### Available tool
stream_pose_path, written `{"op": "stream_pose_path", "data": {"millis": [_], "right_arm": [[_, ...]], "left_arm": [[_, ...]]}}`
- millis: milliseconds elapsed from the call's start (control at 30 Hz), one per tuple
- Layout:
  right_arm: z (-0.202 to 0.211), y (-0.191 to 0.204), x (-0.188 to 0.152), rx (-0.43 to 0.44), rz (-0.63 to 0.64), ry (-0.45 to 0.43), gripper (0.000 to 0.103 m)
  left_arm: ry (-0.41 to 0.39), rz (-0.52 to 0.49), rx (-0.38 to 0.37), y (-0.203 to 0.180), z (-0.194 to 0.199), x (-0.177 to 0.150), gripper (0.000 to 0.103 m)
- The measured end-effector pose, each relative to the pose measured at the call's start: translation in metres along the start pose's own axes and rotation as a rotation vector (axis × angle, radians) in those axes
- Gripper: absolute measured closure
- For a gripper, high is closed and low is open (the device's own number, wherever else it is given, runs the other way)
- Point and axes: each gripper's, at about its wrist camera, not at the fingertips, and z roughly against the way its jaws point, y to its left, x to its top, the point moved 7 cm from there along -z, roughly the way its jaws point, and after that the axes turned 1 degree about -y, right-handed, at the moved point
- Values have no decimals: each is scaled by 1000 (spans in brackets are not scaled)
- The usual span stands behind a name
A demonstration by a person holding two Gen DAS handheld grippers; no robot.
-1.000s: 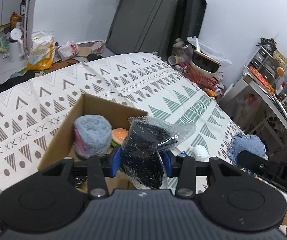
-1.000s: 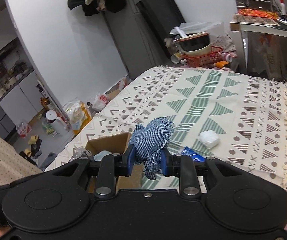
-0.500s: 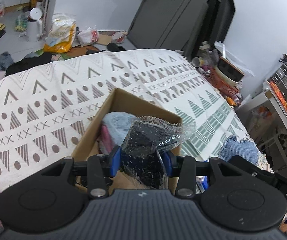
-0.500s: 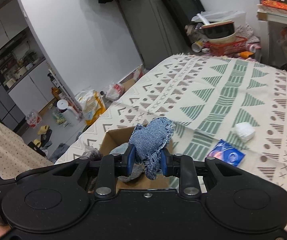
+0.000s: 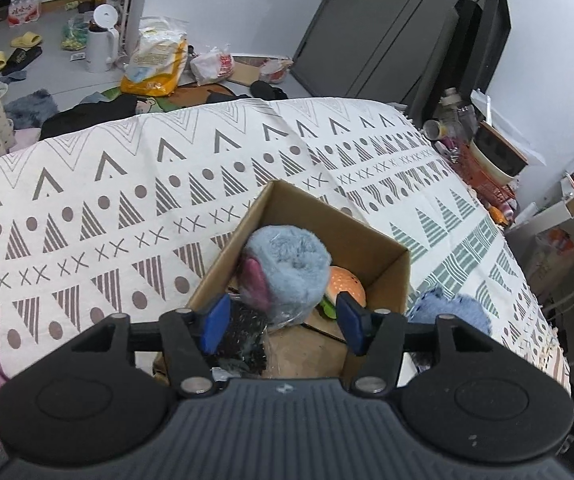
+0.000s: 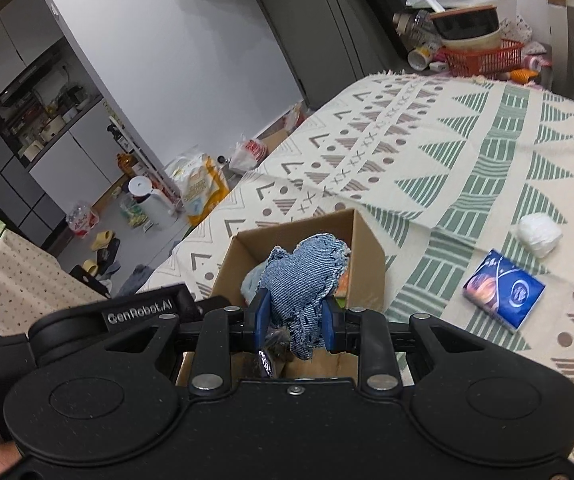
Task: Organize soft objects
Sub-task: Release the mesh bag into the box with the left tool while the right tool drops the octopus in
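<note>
Hovering over the cardboard box [image 5: 275,204], the left gripper [image 5: 283,322] is held with jaws wide apart, empty. The denim piece [image 6: 301,280] is clamped by the right gripper [image 6: 294,322] above the box rim; patterned cloth [image 6: 467,152] beyond lies open.

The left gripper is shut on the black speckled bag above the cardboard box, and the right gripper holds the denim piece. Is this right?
Not quite. In the left wrist view the left gripper is open; the black speckled bag lies in the cardboard box beside one of its fingers. The right gripper does hold the denim piece.
</note>
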Motion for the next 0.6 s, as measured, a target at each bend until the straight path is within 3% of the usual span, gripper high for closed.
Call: {"op": "stream_pose_path", "data": {"millis": [133, 200, 267, 367, 433, 600], "right_arm": [[-2, 2, -5, 17, 6, 23, 73], [-1, 0, -6, 11, -3, 38, 62], [2, -5, -5, 4, -20, 35, 40], [13, -16, -1, -2, -42, 19, 26], [20, -24, 1, -19, -45, 9, 19], [39, -49, 6, -100, -12, -12, 17]], "left_arm": [[1, 15, -2, 1, 0, 1, 44], [-1, 13, 2, 0, 0, 1, 41], [-6, 8, 5, -2, 0, 1, 37], [-14, 10, 4, -4, 1, 0, 37], [-16, 10, 3, -5, 2, -1, 36], [-15, -29, 11, -17, 1, -7, 35]]}}
